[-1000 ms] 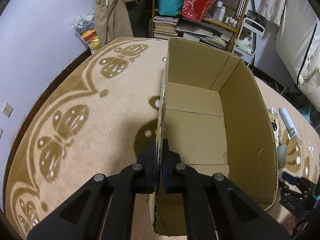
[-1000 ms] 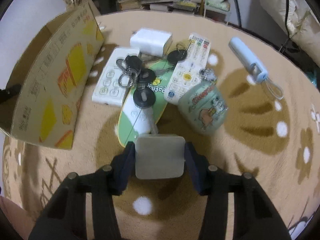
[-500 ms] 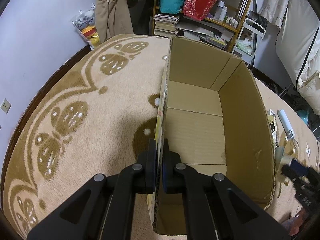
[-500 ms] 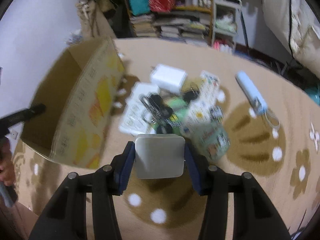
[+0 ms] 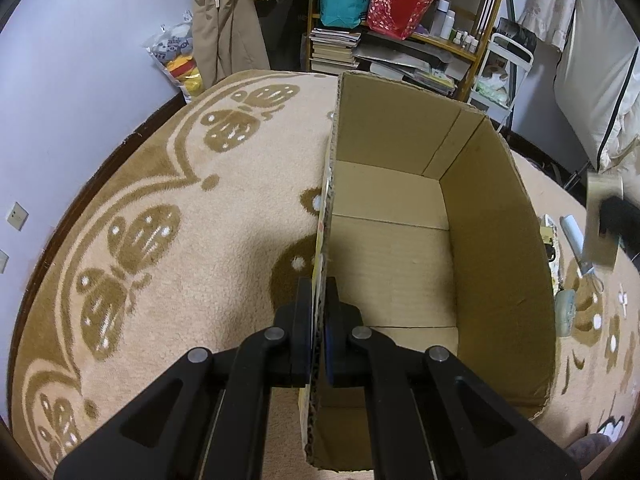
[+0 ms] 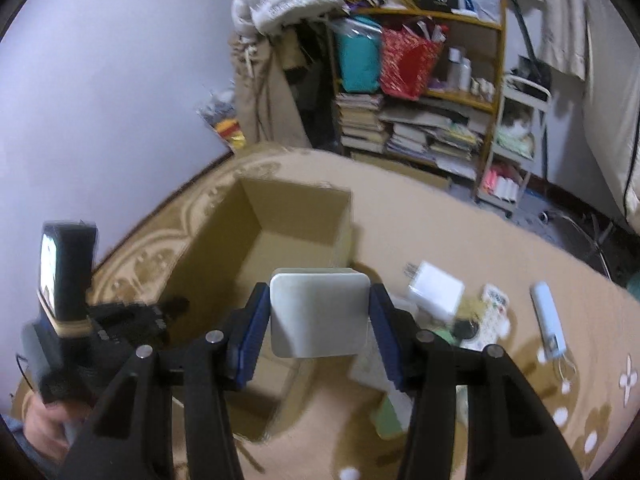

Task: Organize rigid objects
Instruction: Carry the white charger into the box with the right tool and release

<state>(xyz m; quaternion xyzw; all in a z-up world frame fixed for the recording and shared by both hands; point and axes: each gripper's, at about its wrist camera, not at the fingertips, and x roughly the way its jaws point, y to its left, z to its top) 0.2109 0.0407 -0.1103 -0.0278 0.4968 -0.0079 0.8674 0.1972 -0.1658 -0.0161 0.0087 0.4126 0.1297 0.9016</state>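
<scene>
An open cardboard box (image 5: pixel 496 264) stands on the carpet, its inside bare. My left gripper (image 5: pixel 319 316) is shut on the box's left wall (image 5: pixel 326 216) near the front corner. My right gripper (image 6: pixel 318 320) is shut on a flat grey-white square block (image 6: pixel 319 314) and holds it in the air beside the box (image 6: pixel 296 236), near its right wall. That block also shows at the right edge of the left wrist view (image 5: pixel 604 224). The left gripper's body shows at the left of the right wrist view (image 6: pixel 68 292).
On the carpet right of the box lie a white charger (image 6: pixel 436 290), a white remote (image 6: pixel 494 316), a pale blue tube (image 6: pixel 550 320) and other small items. A cluttered wooden shelf (image 6: pixel 420 92) stands against the back wall. A lilac wall (image 5: pixel 80 60) is on the left.
My right gripper has risen from the carpet with the grey block and swung left toward the box. My left gripper keeps its hold on the box wall.
</scene>
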